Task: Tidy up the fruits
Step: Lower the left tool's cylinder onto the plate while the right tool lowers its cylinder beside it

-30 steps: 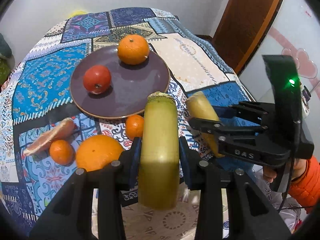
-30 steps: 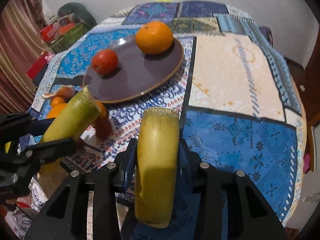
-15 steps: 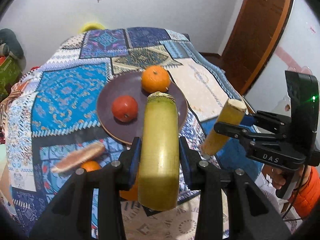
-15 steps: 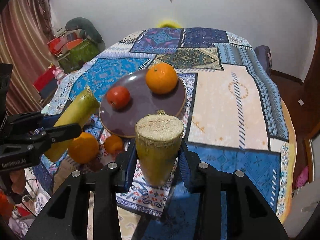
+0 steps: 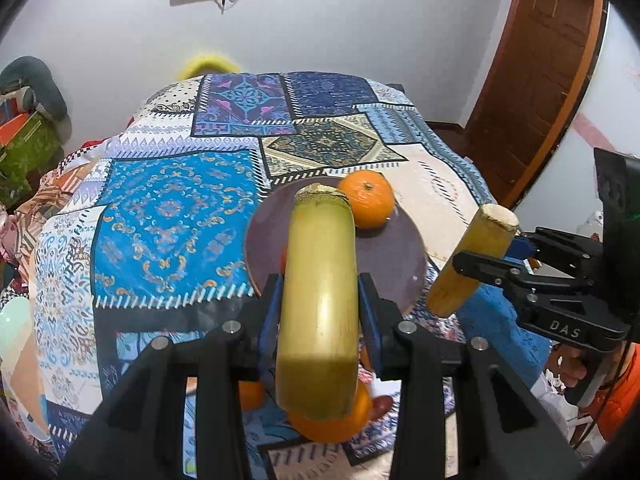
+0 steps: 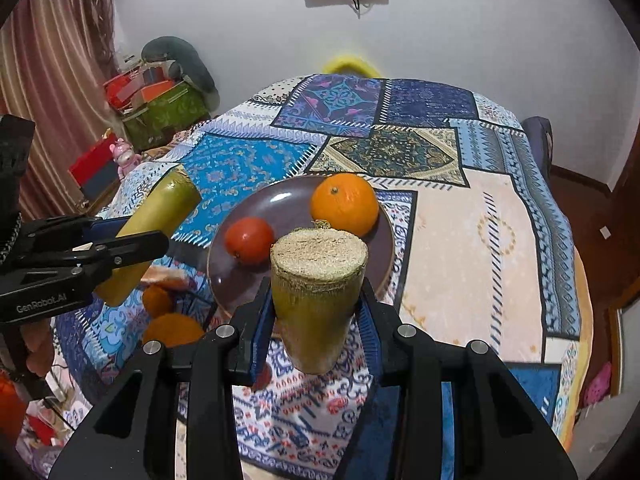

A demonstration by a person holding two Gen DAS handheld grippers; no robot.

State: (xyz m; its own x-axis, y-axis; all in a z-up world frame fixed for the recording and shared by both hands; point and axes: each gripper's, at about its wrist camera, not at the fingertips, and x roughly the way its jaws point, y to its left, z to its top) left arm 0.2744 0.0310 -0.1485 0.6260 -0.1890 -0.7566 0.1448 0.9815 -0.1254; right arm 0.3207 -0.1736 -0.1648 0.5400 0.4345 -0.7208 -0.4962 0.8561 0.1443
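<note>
My left gripper (image 5: 320, 312) is shut on a yellow-green sugarcane piece (image 5: 320, 304), held above the table's near edge; it also shows in the right wrist view (image 6: 152, 236). My right gripper (image 6: 318, 312) is shut on a second sugarcane piece (image 6: 318, 288), seen from the left wrist view (image 5: 472, 260) to the right. A brown plate (image 6: 288, 204) on the patchwork cloth holds an orange (image 6: 345, 204) and a red tomato (image 6: 249, 240). Loose oranges (image 6: 172, 330) lie near the table's front left, partly hidden.
The patchwork tablecloth (image 6: 472, 240) covers the table. A wooden door (image 5: 532, 80) stands at the right. Boxes and cushions (image 6: 160, 96) are stacked by the curtain at the left. A yellow chair back (image 6: 348, 65) shows behind the table.
Both grippers have risen and pulled back from the table with their sugarcane pieces; the plate and fruits look farther away. The grips are unchanged.
</note>
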